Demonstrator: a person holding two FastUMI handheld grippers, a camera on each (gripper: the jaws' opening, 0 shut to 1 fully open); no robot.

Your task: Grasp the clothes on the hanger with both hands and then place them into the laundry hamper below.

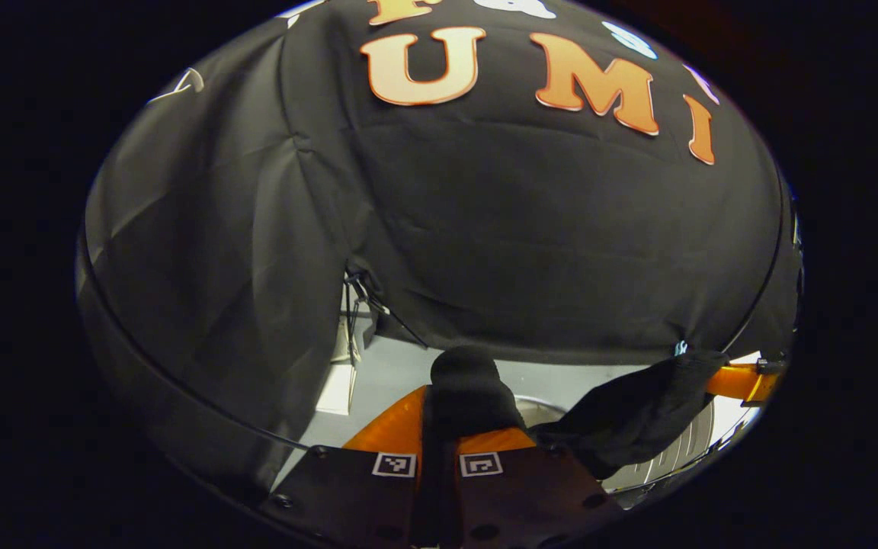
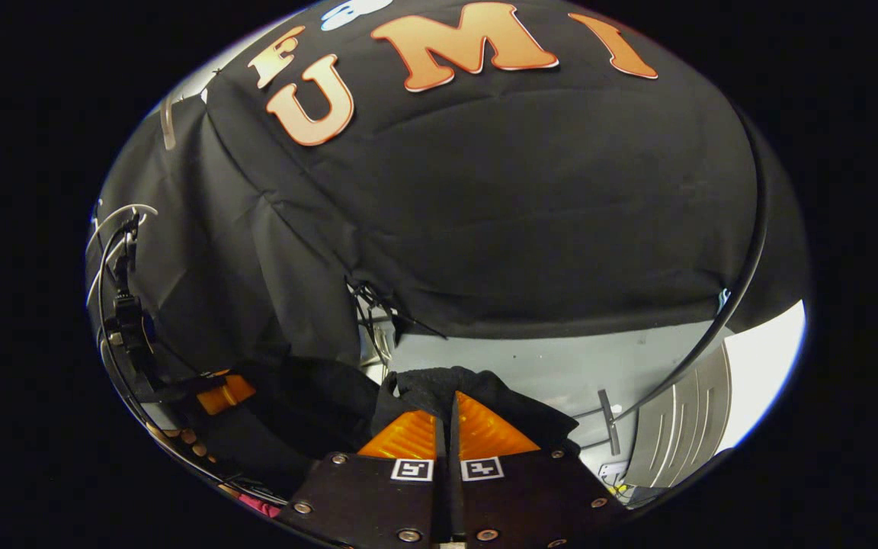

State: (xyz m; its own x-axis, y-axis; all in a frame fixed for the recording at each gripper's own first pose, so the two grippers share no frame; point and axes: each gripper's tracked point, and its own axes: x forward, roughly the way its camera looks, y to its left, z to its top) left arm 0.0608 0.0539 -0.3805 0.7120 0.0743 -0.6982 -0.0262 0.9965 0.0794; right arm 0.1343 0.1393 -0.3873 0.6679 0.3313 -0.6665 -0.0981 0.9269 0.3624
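Pinching black clothes [image 1: 469, 389], both grippers [image 2: 450, 427] seemingly clamp it.

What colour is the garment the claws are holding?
Black; the garment shows best in the left gripper view, stretched between the two claws.

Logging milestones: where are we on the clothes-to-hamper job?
Done: both hand-held grippers have grasped the black fabric garment; left hand-held gripper and right hand-held gripper each pinch a fold. In hand: garment stretched between them. Left: lowering it into the pale slatted hamper and releasing.
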